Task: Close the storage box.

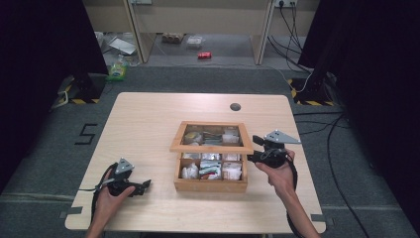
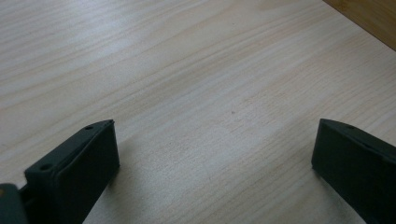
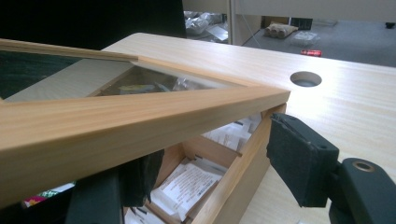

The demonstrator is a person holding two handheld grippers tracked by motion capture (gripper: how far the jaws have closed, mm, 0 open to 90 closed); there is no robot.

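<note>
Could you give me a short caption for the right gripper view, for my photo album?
The right claw props up the glass-paned lid of a wooden box filled with paper packets.

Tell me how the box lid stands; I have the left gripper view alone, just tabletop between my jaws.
Observer: The glass lid is raised at its front, tilted over the wooden box.
Operator: Where's my right gripper?
Observer: At the lid's front right corner; one pad sits under the frame, the other stands apart outside the box wall.
Operator: Anything inside?
Observer: White packets fill the front compartments.
</note>
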